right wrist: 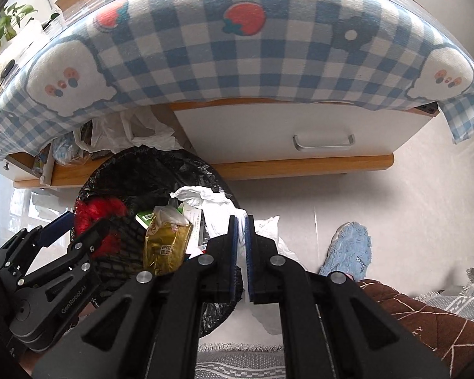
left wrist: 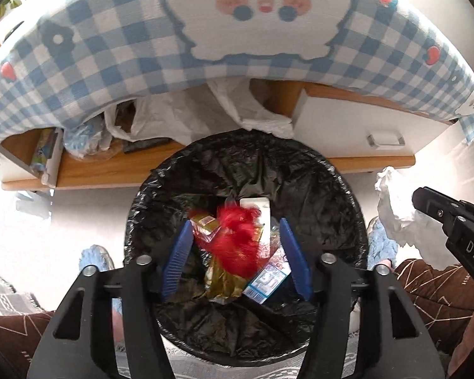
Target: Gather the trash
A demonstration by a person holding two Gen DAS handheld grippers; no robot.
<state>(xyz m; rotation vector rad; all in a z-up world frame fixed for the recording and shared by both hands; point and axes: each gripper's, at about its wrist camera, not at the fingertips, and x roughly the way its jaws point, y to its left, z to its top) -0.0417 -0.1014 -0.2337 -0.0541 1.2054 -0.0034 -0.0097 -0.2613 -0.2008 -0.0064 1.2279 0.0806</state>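
Dropping trash | left gripper (left wrist: pixel 237 252) wide above bin (left wrist: pixel 338 195), red fluffy piece (left wrist: pixel 237 240) loose between jaws | right gripper (right wrist: pixel 240 221) pinching white tissue (right wrist: pixel 211 202) | shift it over bin before letting go

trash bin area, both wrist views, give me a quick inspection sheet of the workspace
surface: pale floor, patterned rug edge near the person
job's things: bin with black liner holding a red fluffy item, gold wrapper and blue-white packet; crumpled white tissue beside the rim
clutter: plastic bags on the shelf under the table
grippers: left claw open over the bin, the red item blurred between its pads, ungripped; right claw shut on the white tissue
cables: nothing seen
surroundings: blue checked tablecloth, white drawer, blue fuzzy slipper, potted plants
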